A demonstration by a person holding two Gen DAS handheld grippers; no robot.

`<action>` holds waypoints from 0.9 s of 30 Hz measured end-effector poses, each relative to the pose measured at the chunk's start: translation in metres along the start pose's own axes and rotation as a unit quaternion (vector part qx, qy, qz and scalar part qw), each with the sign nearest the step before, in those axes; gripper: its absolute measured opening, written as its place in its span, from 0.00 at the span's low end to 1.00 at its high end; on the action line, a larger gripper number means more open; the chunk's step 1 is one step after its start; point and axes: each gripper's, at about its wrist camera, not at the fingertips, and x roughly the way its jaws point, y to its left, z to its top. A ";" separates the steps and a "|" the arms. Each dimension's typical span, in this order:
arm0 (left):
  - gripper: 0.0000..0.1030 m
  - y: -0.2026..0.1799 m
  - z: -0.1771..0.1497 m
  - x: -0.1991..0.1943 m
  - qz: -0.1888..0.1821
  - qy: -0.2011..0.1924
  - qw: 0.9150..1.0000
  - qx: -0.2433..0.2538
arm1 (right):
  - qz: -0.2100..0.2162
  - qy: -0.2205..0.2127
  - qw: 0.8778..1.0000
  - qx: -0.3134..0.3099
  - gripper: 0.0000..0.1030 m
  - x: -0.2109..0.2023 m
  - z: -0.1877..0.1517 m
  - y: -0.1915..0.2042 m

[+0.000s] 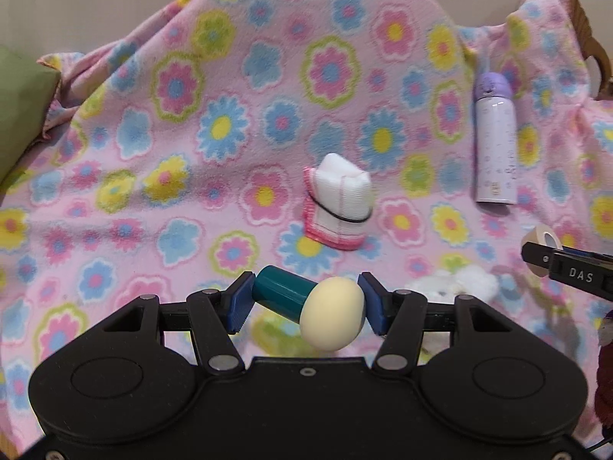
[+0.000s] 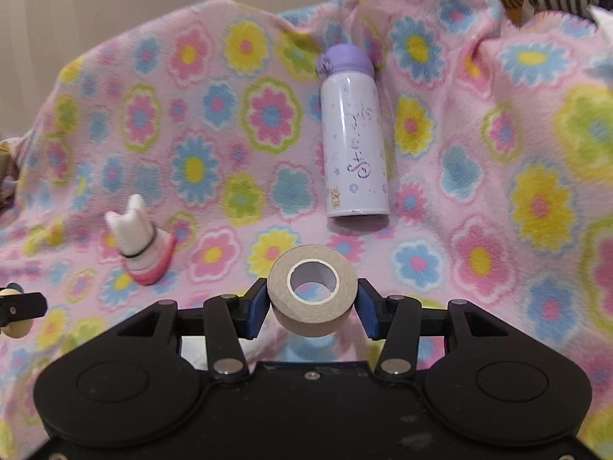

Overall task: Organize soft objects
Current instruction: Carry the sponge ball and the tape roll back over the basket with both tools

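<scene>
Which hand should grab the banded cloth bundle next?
Neither is free yet: left gripper holds the teal-and-cream toy, right gripper the tape roll. Once emptied, left: cloth bundle lies straight ahead.

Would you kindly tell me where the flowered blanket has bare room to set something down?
The pink flowered fleece blanket lies bare left of the white folded cloth bundle, and between that bundle and the lilac lidded bottle. It is crowded near the white plush toy, beside the right hand-held gripper gripping the beige tape roll.
</scene>
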 end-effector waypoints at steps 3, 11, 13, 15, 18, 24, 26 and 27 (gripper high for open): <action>0.54 -0.007 -0.004 -0.017 -0.004 0.004 1.000 -0.001 | 0.011 -0.007 1.000 -0.005 0.46 -0.022 -0.002 0.001; 0.54 -0.024 -0.027 -0.057 -0.006 0.015 1.000 -0.005 | 0.039 -0.008 0.999 -0.008 0.46 -0.077 -0.020 0.004; 0.54 -0.027 -0.035 -0.065 -0.006 0.017 1.000 -0.006 | 0.046 -0.003 0.999 -0.006 0.46 -0.088 -0.027 0.004; 0.54 -0.028 -0.042 -0.072 -0.009 0.021 1.000 -0.008 | 0.052 0.001 0.999 -0.009 0.46 -0.101 -0.035 0.005; 0.54 -0.029 -0.053 -0.083 -0.011 0.024 1.000 -0.014 | 0.057 0.003 0.998 -0.013 0.46 -0.117 -0.046 0.006; 0.54 -0.032 -0.073 -0.103 -0.006 0.027 0.999 -0.022 | 0.070 0.010 0.997 -0.014 0.46 -0.146 -0.064 0.005; 0.54 -0.033 -0.080 -0.109 -0.002 0.028 0.999 -0.023 | 0.072 0.013 0.997 -0.016 0.46 -0.152 -0.070 0.005; 0.54 -0.034 -0.084 -0.111 0.000 0.028 0.999 -0.024 | 0.074 0.015 0.997 -0.016 0.46 -0.156 -0.073 0.005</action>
